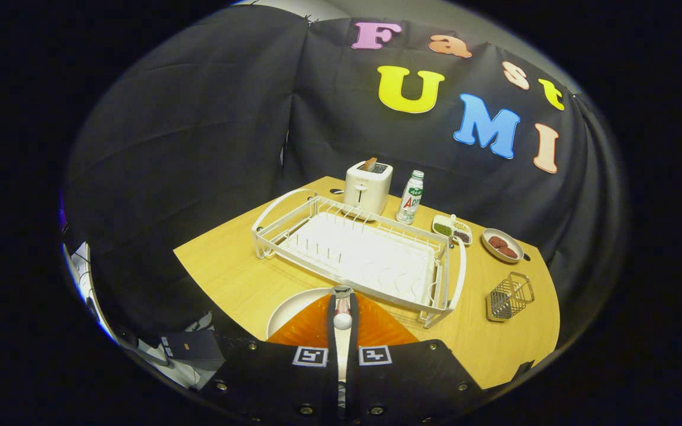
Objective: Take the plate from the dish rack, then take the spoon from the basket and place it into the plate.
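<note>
Jaws clamped on the spoon [342, 319] (seemingly) above the plate [293, 307]; dish rack [359, 251] beyond.

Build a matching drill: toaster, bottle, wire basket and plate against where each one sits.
1 toaster
2 bottle
3 wire basket
4 plate

A right of the dish rack
B under the tool, whose fingers pinch the spoon
C just right of the toaster
D behind the dish rack, bread in its slot

Pairs: 1-D, 2-C, 3-A, 4-B

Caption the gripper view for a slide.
Gripper jaws shut on the spoon above the plate, just before the dish rack; basket nearby.
</note>
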